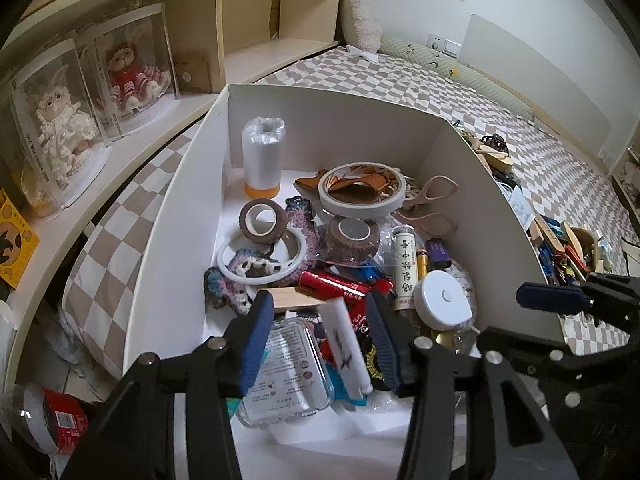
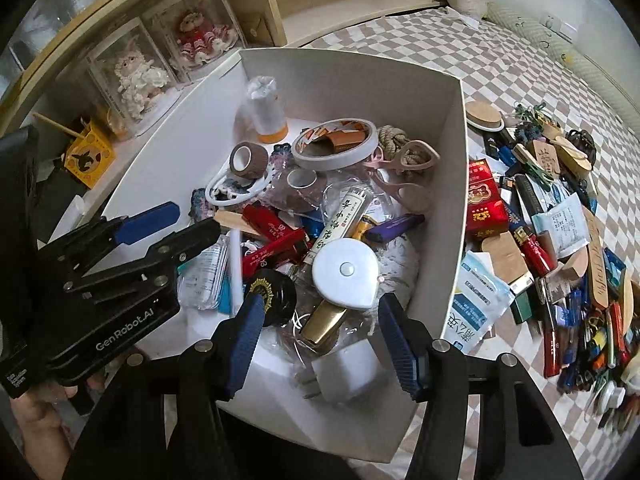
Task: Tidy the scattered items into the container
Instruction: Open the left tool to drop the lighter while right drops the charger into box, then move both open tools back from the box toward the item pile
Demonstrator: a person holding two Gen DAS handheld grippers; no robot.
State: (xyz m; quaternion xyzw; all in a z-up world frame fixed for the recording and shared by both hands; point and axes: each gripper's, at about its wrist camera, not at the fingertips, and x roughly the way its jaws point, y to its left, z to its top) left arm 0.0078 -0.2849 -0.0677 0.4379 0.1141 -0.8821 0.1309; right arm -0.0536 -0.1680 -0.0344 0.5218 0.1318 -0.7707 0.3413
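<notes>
A white cardboard box point(image 1: 344, 120) point(image 2: 452, 184) sits on the checkered bed and holds tape rolls, scissors, a white round tape measure point(image 1: 442, 298) point(image 2: 346, 274), red lighters and a clear plastic case point(image 1: 286, 364). My left gripper point(image 1: 320, 340) point(image 2: 172, 222) hangs open over the box's near left part, above a white slim stick point(image 1: 348, 350). My right gripper point(image 2: 320, 340) point(image 1: 560, 300) is open and empty over the box's near right corner. Scattered items point(image 2: 560, 240) lie in a heap on the bed right of the box.
A wooden shelf point(image 1: 256, 20) with two boxed dolls point(image 1: 128, 68) stands left of and behind the box. A yellow carton point(image 2: 88, 156) sits by the shelf. A green bolster pillow point(image 1: 460, 68) lies along the far wall. A red pack point(image 2: 484, 204) leans by the box's right wall.
</notes>
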